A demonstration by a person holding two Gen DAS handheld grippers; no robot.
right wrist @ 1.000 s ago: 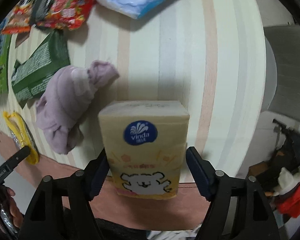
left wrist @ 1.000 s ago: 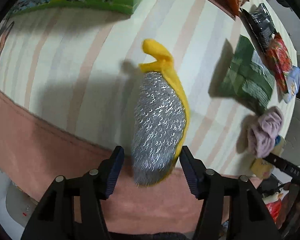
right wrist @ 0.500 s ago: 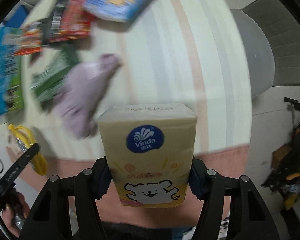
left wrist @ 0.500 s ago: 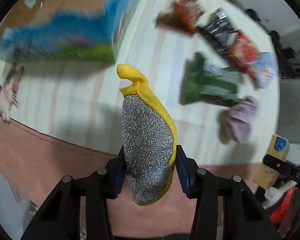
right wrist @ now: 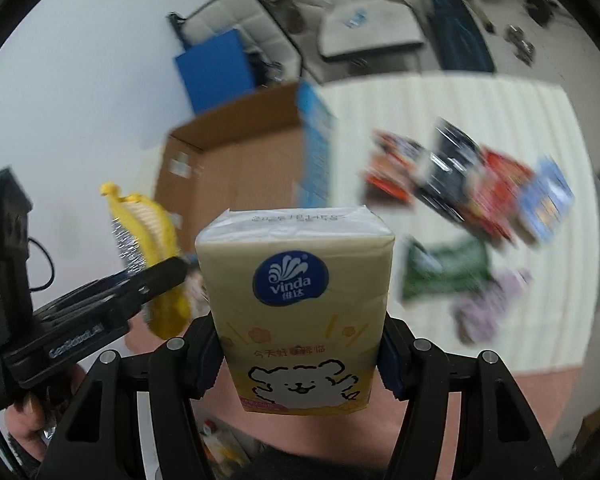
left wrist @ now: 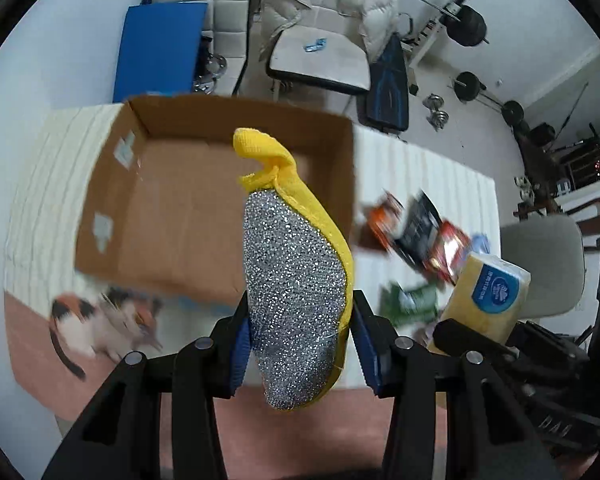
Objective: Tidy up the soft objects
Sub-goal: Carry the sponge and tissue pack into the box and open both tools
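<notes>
My left gripper (left wrist: 300,352) is shut on a yellow and silver scrubbing sponge (left wrist: 296,280) and holds it in the air in front of an open cardboard box (left wrist: 188,208). My right gripper (right wrist: 300,364) is shut on a yellow Vinda tissue pack (right wrist: 296,304), also lifted off the table. The tissue pack also shows in the left wrist view (left wrist: 488,296). The sponge (right wrist: 152,248) and the box (right wrist: 236,168) show at the left of the right wrist view. A lilac cloth (right wrist: 488,308) lies on the striped table (right wrist: 440,104).
Several snack packets (right wrist: 472,184) and a green packet (right wrist: 444,272) lie on the table right of the box. A cat picture (left wrist: 100,320) shows near the table's front edge. A chair (left wrist: 548,260) stands at the right, with gym gear and a seat behind.
Both grippers closed on their objects and lifted them off the table. Both views tilted up from the tabletop to face the box and the room.
</notes>
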